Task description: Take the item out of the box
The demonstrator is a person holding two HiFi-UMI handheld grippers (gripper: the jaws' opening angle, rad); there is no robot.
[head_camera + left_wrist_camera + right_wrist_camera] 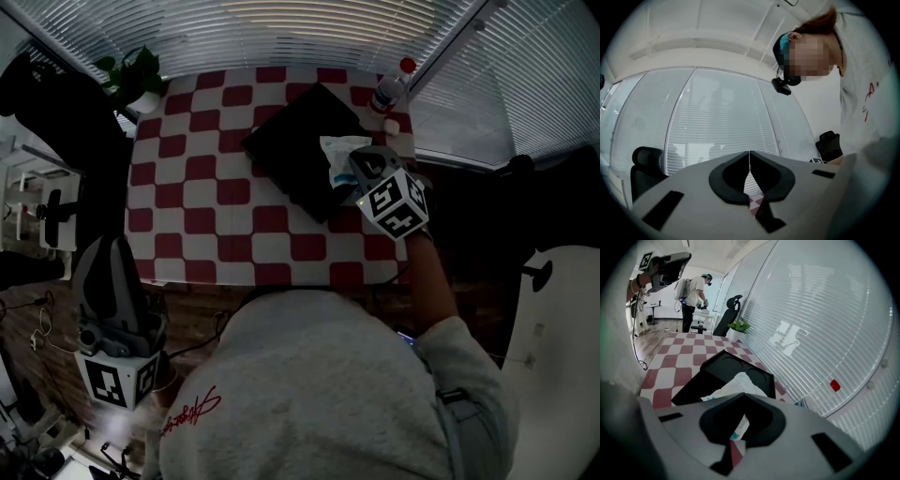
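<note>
Right gripper view: the right gripper [742,401] pinches the white packet [733,386] over the black box [723,363], apparently to lift it clear. The left gripper [749,161] hangs aside, pressed together, empty.

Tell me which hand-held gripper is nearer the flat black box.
Right. The right hand-held gripper is over the flat black box, shut on a white plastic packet; the left hand-held gripper hangs shut off the near-left corner of the checkered table.
</note>
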